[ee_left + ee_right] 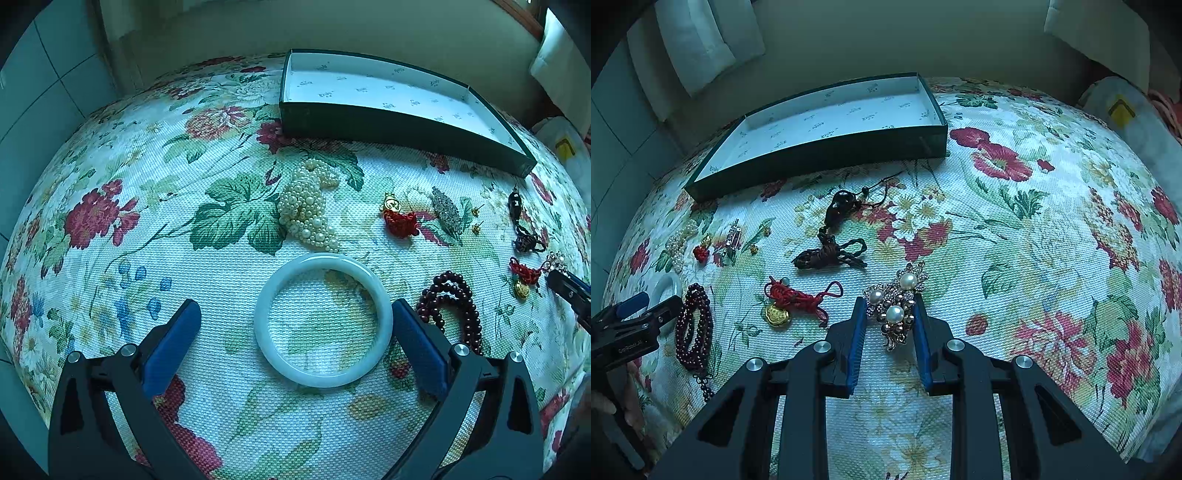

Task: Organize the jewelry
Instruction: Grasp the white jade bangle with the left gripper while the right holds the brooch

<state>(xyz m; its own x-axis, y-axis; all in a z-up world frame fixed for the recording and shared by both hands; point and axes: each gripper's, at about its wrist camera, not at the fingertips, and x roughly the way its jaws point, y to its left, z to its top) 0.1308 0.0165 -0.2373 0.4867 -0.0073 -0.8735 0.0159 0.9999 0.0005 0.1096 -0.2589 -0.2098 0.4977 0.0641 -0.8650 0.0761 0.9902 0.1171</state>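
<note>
A pale jade bangle lies flat on the floral cloth. My left gripper is open wide, its right finger touching the bangle's right edge, its left finger well apart. A pearl brooch with gold leaves lies between the fingers of my right gripper, which is narrowed around it, pads at its sides. A dark green box, white inside and holding nothing, stands at the back; it also shows in the right wrist view.
Loose jewelry lies on the cloth: a pearl necklace pile, dark red bead bracelet, red knot with gold charm, dark cord pendant, silver brooch, small red knot charm. A wall stands behind the table.
</note>
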